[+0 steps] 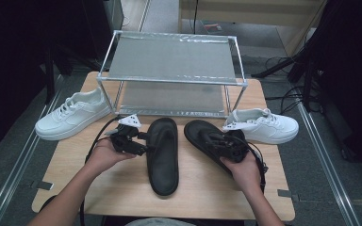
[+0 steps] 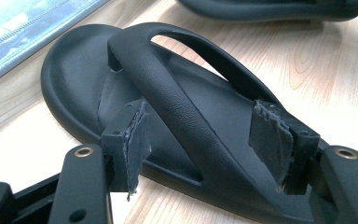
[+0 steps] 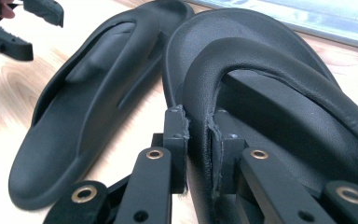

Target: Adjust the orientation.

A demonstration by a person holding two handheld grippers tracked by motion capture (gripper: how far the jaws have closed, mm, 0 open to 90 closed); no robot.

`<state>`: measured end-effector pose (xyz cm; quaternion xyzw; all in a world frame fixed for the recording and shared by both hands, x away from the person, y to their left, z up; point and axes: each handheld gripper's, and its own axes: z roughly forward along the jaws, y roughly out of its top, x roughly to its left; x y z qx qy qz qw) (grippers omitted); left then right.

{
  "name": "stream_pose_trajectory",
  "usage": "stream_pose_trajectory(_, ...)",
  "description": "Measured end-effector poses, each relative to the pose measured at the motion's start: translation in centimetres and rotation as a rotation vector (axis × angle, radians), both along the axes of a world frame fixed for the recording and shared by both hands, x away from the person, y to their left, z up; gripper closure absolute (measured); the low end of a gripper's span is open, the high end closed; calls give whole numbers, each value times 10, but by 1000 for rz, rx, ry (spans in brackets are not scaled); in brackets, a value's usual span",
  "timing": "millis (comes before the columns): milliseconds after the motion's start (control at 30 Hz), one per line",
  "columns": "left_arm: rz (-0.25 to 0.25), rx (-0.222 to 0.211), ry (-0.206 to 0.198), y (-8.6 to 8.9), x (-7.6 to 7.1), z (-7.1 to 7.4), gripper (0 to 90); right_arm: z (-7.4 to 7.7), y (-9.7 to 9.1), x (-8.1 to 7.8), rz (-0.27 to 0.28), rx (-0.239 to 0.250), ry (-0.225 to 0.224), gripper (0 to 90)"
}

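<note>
Two black sandals lie on the tabletop (image 1: 122, 188) in front of a two-tier metal shoe rack (image 1: 169, 70), both shelves bare. A white sneaker sits at each side of the rack — the left sneaker (image 1: 73, 114) half off the tabletop edge, the right sneaker (image 1: 264, 126) by the rack's right leg.

Right claw (image 3: 198, 135) is clenched on the strap of the right sandal (image 1: 207, 136): in the right gripper view the pads pinch the strap's rolled edge with only the strap's thickness between them. Grabbing the strap makes sense — it is the one raised, thin part a narrow pinch can take hold of, and it should let the sandal hang or drag without slipping. This sandal lies angled, toe toward the rack, near the right sneaker, probably on its way to a shelf.

Left claw (image 2: 205, 149) is released: jaws stand wide, straddling the strap of the left sandal (image 1: 162, 155), pads clear of it on both sides. It looks lined up for the same strap pinch but has not closed yet. The left sandal lies flat and lengthwise at mid-tabletop, toe toward the rack, just beside its mate but apart.

Judgement: the pair is being picked up by the straps for the rack; the right one is secured, the left one still needs the squeeze.
</note>
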<state>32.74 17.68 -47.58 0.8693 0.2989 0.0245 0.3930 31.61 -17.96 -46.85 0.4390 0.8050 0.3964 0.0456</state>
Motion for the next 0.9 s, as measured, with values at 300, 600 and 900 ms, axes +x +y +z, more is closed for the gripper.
stream_pose_trajectory(300,5,-3,-7,4,-4,-1,376,-14,17,18,-29,-24,28,801)
stream_pose_trajectory(600,20,-4,-10,10,-10,-4,378,-24,29,28,-42,-55,44,802)
stream_pose_trajectory(900,31,1,-9,15,-19,-7,378,-27,41,32,-31,-60,31,794)
